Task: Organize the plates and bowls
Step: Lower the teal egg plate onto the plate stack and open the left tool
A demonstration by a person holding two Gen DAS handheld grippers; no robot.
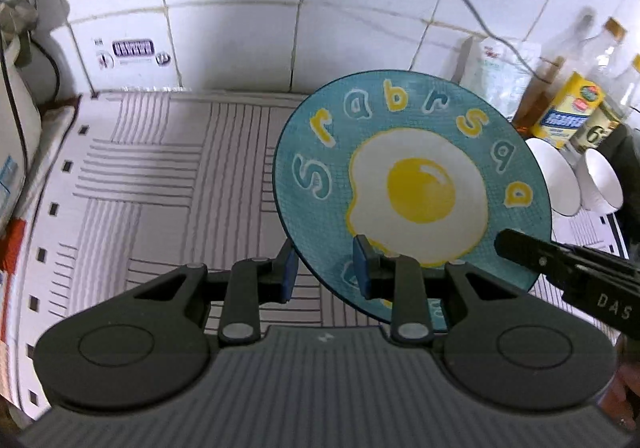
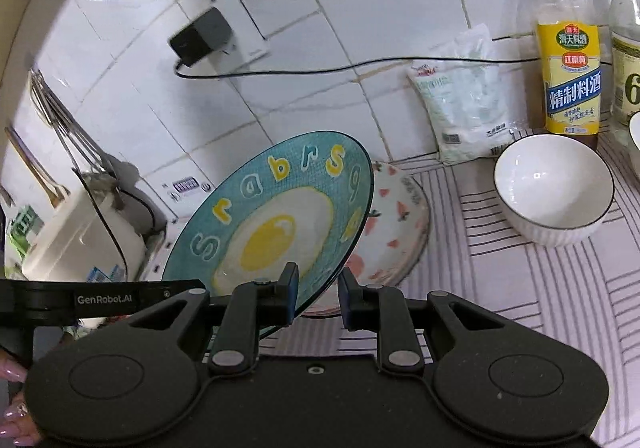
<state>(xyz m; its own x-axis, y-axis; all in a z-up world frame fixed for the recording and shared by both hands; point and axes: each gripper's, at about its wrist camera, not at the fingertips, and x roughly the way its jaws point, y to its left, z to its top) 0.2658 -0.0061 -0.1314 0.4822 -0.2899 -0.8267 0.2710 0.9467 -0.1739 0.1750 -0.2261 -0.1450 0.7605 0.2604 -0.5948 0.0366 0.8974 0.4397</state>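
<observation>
A blue plate with a fried egg picture and letters round its rim is held tilted above the striped mat. My left gripper is shut on its near left edge, one blue pad on the face and one behind. In the right wrist view my right gripper is shut on the lower right rim of the same blue plate. A pink fruit-patterned plate lies on the mat just behind it. A white bowl stands to the right, and the left wrist view shows two white bowls.
Sauce bottles and a white bag line the tiled wall at the back right. A charger with its cable hangs on the wall. At the left stands a white appliance. The striped mat spreads left of the plate.
</observation>
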